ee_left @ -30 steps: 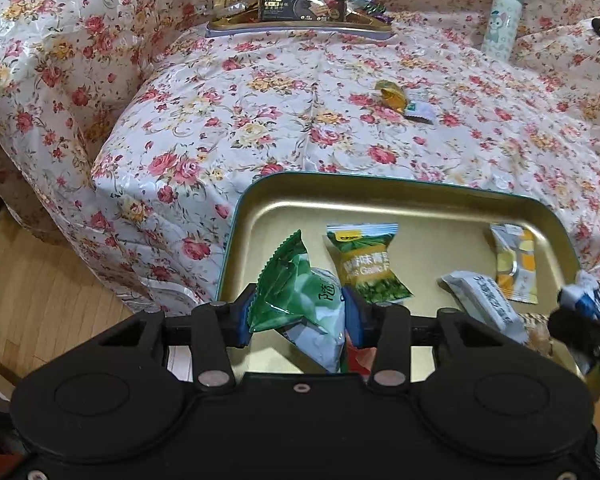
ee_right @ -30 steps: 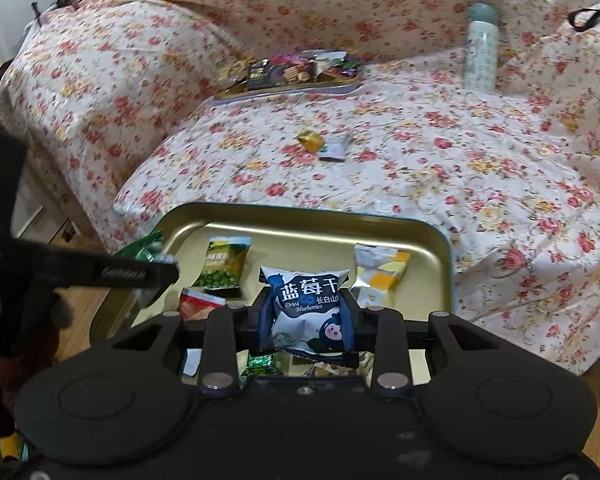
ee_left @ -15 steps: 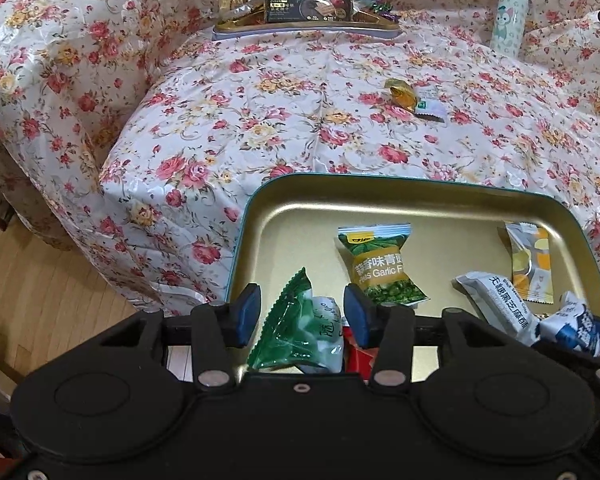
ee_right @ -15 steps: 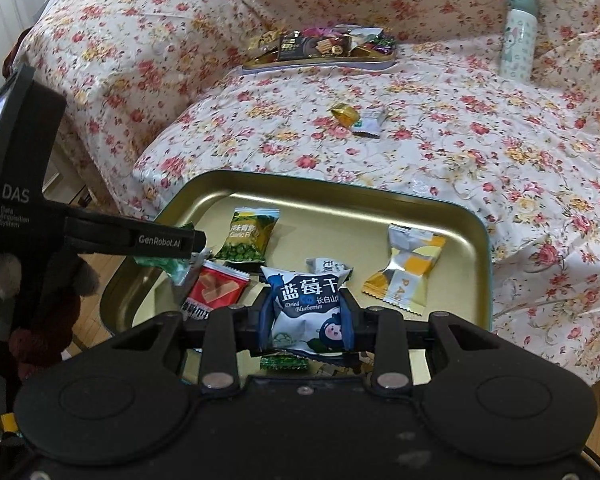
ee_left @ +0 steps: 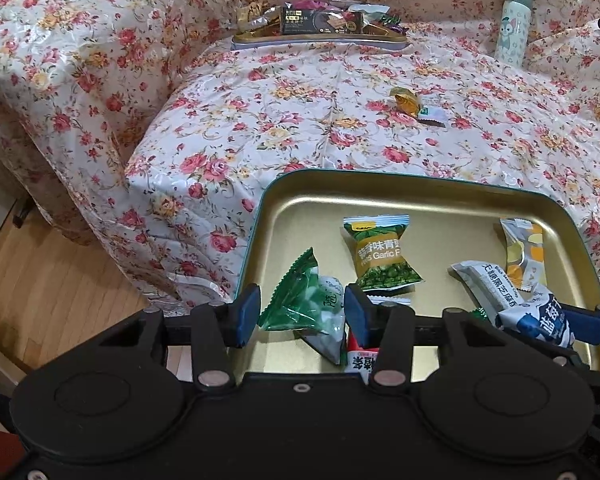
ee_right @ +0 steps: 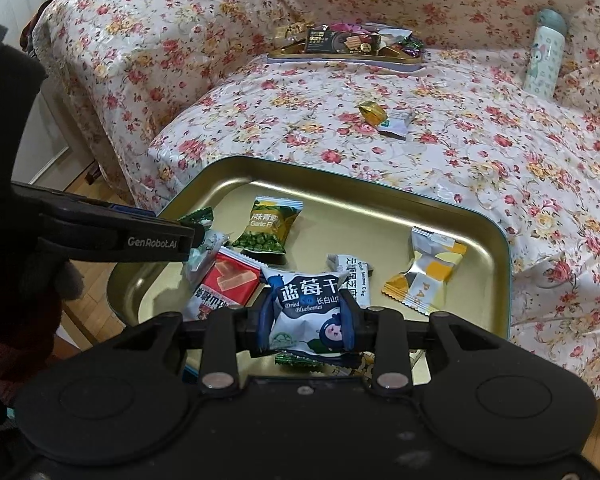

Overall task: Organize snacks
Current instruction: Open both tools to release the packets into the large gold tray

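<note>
A gold tray (ee_left: 420,178) (ee_right: 340,172) rests on the front edge of a flower-patterned sofa. My left gripper (ee_left: 300,314) is open over the tray's near left corner. A green packet (ee_left: 308,304) (ee_right: 198,216) lies between its blue pads, free of them. My right gripper (ee_right: 308,320) is shut on a white and blue dried-blueberry packet (ee_right: 308,308) (ee_left: 540,320), held just above the tray's near side. In the tray lie a green garlic-pea packet (ee_left: 382,256), a grey sesame-crisp packet (ee_left: 488,284), a yellow and silver packet (ee_left: 524,252) and a red packet (ee_right: 228,284).
Farther back on the sofa sits a second tray (ee_left: 320,40) (ee_right: 344,56) piled with several snacks. Two loose candies (ee_left: 416,106) (ee_right: 384,118) lie mid-cushion. A pale green bottle (ee_left: 512,24) stands at the back right. Wooden floor (ee_left: 40,280) lies to the left.
My left gripper has opened and let go of the green packet, which now lies in the tray. The right gripper keeps its hold on the blueberry packet and has rolled a little.
</note>
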A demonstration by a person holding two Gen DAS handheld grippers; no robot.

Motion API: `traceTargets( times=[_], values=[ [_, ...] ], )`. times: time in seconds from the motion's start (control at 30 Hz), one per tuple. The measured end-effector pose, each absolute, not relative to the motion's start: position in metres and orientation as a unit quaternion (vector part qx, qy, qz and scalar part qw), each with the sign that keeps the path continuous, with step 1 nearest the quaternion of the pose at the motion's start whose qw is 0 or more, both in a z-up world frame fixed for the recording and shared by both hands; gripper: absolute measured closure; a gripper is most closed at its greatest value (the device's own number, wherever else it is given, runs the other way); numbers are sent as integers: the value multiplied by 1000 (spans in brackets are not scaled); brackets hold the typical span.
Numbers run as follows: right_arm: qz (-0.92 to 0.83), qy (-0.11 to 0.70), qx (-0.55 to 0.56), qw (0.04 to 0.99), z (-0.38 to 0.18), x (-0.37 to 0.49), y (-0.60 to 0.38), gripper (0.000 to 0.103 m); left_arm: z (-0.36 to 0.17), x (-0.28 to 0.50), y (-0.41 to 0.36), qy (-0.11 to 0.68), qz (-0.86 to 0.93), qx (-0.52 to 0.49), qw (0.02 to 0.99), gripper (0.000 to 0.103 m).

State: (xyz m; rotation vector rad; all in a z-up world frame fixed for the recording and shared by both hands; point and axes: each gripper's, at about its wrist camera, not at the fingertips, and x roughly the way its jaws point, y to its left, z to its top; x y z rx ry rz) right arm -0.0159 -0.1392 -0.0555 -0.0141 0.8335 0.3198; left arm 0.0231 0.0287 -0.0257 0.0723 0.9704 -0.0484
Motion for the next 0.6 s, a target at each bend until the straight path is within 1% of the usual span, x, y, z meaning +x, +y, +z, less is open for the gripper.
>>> traceTargets(
  times=[0.6],
  values=[
    [152,403,-4,902,-57,-17,-139,67,-29,18,25,471,-30,42,881,49]
  ],
)
